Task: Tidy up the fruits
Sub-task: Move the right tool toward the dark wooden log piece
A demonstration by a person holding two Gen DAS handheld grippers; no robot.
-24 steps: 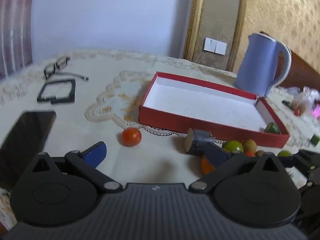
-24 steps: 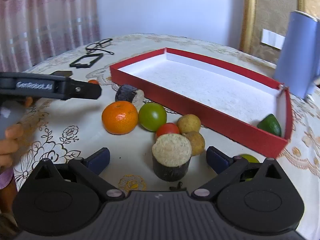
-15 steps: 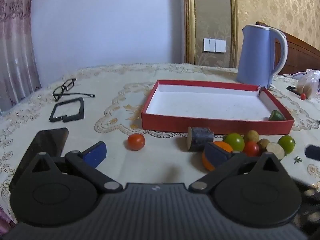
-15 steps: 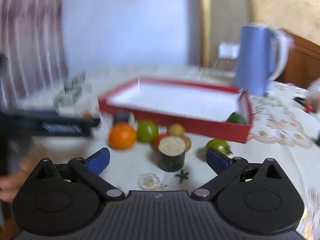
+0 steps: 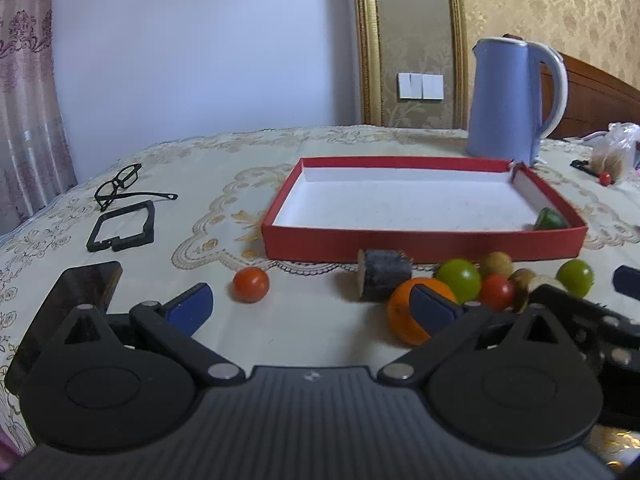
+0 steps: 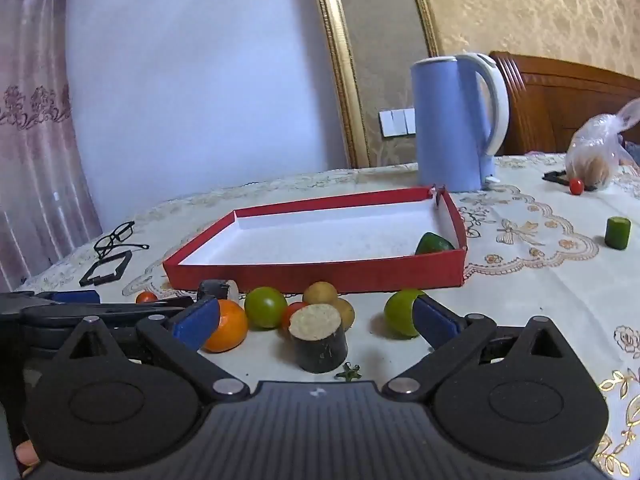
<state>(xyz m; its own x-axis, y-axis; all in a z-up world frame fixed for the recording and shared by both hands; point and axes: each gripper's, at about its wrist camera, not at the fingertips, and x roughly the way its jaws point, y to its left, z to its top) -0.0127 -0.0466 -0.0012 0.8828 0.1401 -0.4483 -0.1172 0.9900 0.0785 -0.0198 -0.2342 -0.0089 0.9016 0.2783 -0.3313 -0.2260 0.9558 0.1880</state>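
Both the left gripper (image 5: pixel 310 306) and right gripper (image 6: pixel 316 322) hang wide open over loose fruit beside the shallow red cardboard tray (image 6: pixel 320 276), holding nothing.

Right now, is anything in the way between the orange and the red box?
Yes. A dark sugarcane piece lies on the cloth between the orange and the red box, whose near wall must also be cleared.

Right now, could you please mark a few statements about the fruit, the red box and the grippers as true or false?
1. The red box holds one green fruit. True.
2. The orange lies inside the box. False: it sits on the tablecloth before the box.
3. The right gripper is open and empty. True.
4. The kettle is red. False: it is blue.
5. The left gripper grips a tomato. False: it is open and empty.
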